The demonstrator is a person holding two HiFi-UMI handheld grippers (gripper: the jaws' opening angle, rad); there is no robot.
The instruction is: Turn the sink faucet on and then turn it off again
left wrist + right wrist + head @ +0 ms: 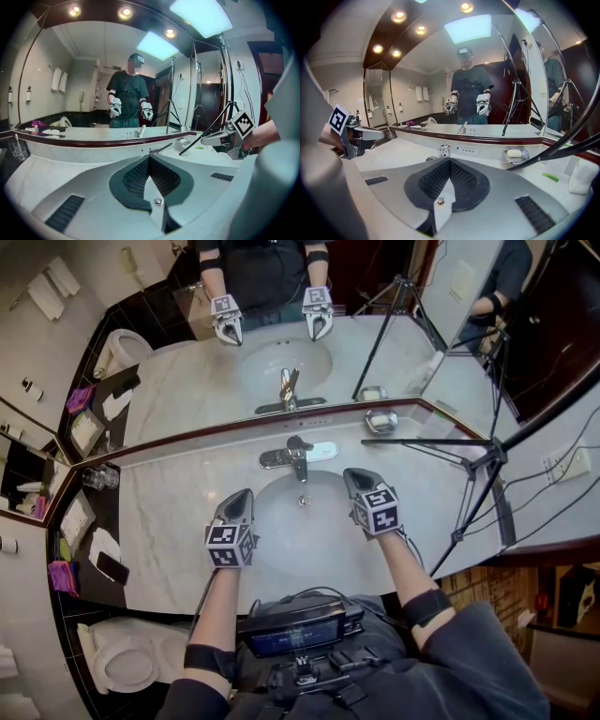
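My left gripper [241,496] and right gripper [355,476] both have jaws pressed together, empty; the faucet [298,456] sits ahead between them, touching neither.

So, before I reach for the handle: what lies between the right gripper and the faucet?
Nothing: in the head view only bare sink rim separates the shut right gripper from the faucet.

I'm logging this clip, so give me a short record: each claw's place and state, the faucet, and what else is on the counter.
left claw: shut, empty, at the left rim of the sink
right claw: shut, empty, at the sink's right rim
faucet: between the two claws, untouched, no water stream visible
counter: soap dish behind right, tripod at right
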